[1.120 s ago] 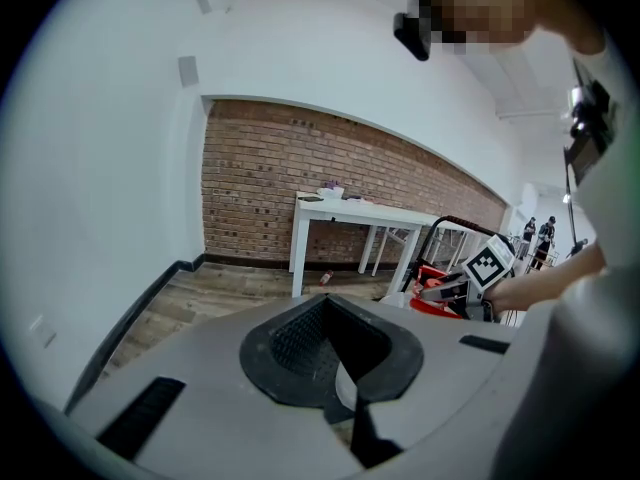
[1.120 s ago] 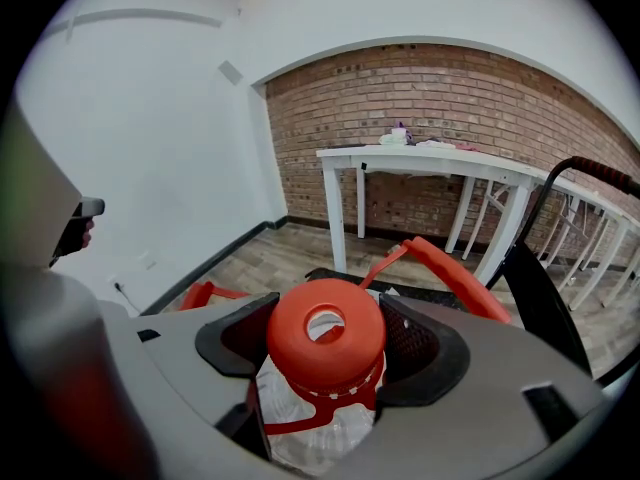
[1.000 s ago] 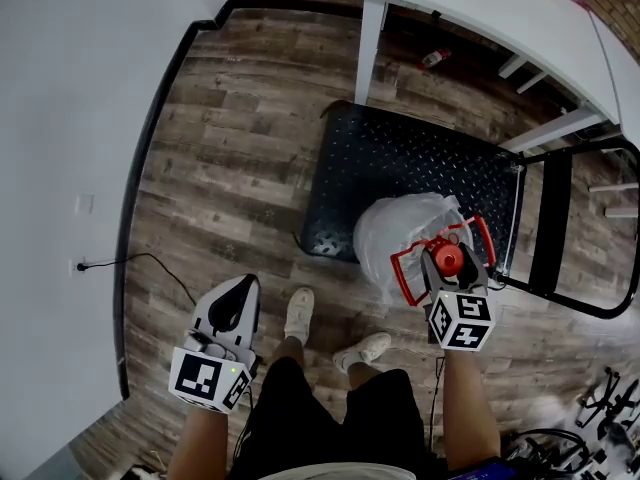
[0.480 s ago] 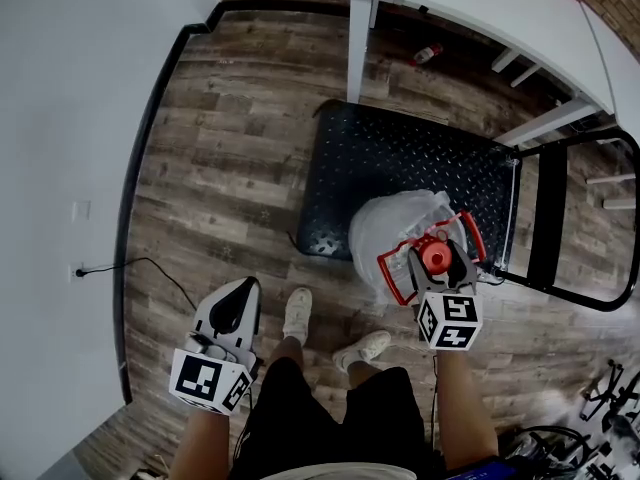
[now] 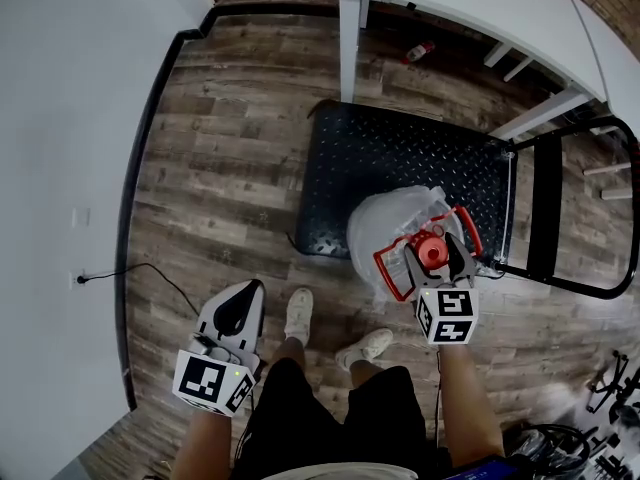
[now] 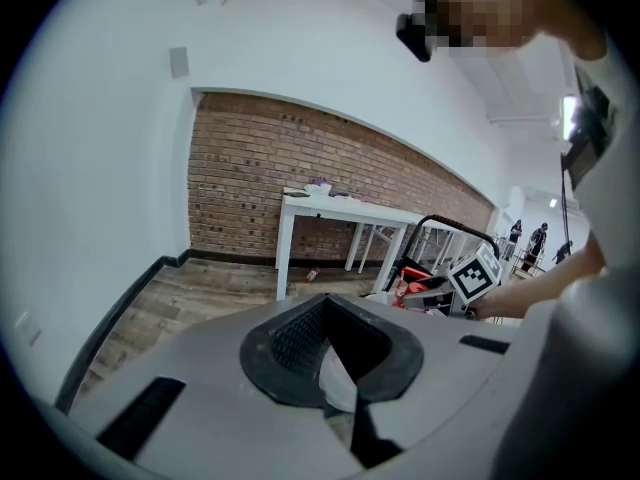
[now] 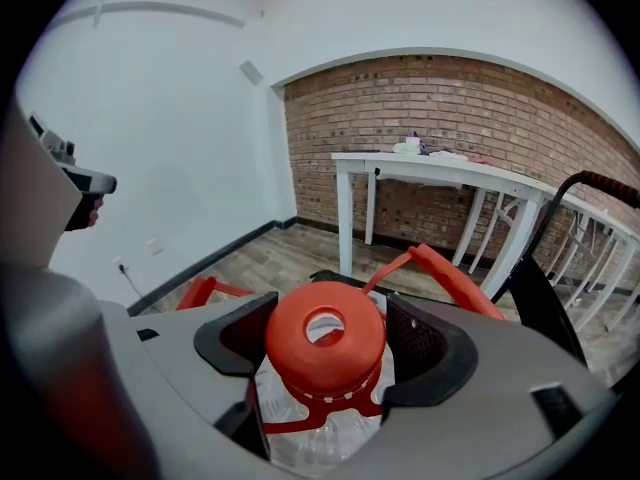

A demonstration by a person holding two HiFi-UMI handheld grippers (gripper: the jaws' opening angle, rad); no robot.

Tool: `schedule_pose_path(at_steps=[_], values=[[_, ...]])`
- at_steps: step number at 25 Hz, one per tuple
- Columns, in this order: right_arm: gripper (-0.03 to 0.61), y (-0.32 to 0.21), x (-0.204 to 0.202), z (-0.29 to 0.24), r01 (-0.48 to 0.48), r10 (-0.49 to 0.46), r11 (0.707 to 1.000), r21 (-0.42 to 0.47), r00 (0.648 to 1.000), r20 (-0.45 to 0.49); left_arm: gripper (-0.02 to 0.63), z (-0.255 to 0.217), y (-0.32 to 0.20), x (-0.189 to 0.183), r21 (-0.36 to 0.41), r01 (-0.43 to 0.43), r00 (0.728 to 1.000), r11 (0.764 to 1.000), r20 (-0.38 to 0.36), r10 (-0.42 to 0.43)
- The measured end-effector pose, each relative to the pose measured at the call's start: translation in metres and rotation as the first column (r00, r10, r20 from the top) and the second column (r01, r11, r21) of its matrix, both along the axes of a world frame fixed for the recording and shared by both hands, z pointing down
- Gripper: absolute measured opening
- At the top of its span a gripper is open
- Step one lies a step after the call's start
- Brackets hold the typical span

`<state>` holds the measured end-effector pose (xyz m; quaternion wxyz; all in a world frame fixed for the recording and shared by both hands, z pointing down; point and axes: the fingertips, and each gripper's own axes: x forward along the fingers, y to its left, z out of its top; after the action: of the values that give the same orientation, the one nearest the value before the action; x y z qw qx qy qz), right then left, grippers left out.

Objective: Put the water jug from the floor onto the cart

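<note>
The water jug (image 5: pixel 388 230) is clear plastic with a red cap (image 5: pixel 432 253) and a red carrying handle (image 5: pixel 386 268). It shows over the near edge of the black cart deck (image 5: pixel 400 153); whether its base rests there I cannot tell. My right gripper (image 5: pixel 432 260) is shut on the jug's neck, just under the cap (image 7: pixel 325 333), with a pad on each side. The red handle (image 7: pixel 452 273) sticks out beyond the jaws. My left gripper (image 5: pixel 238 303) hangs low at the left, away from the jug, its jaws (image 6: pixel 330 368) shut on nothing.
The cart's black push handle (image 5: pixel 540 203) stands at its right end. A white table (image 5: pixel 470 8) stands beyond the cart, with a small red bottle (image 5: pixel 418 52) on the floor under it. The person's feet (image 5: pixel 298 313) are just short of the cart. A power cord (image 5: pixel 150 263) runs from the left wall.
My right gripper, with the jug in it, has shifted a little left and farther over the cart's near edge. The left gripper has stayed where it was.
</note>
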<state>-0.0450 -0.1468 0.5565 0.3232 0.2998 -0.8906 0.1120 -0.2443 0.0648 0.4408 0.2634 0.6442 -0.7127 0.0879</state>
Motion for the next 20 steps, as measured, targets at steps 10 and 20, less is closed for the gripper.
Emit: schedule_pose_path(at_steps=[10,20], values=[[0.322,0.005,0.004,-0.017,-0.02,0.019,1.0,0.007,0.999,0.044,-0.002,-0.002,0.008,0.001,-0.003,-0.01,1.0,1.0,-0.001,0.01],[0.322,0.01,0.024,-0.09,-0.108,0.098,0.992,0.064,0.985,0.144,-0.002,-0.023,0.005,-0.002,0.037,-0.039,0.999,0.999,-0.017,0.04]])
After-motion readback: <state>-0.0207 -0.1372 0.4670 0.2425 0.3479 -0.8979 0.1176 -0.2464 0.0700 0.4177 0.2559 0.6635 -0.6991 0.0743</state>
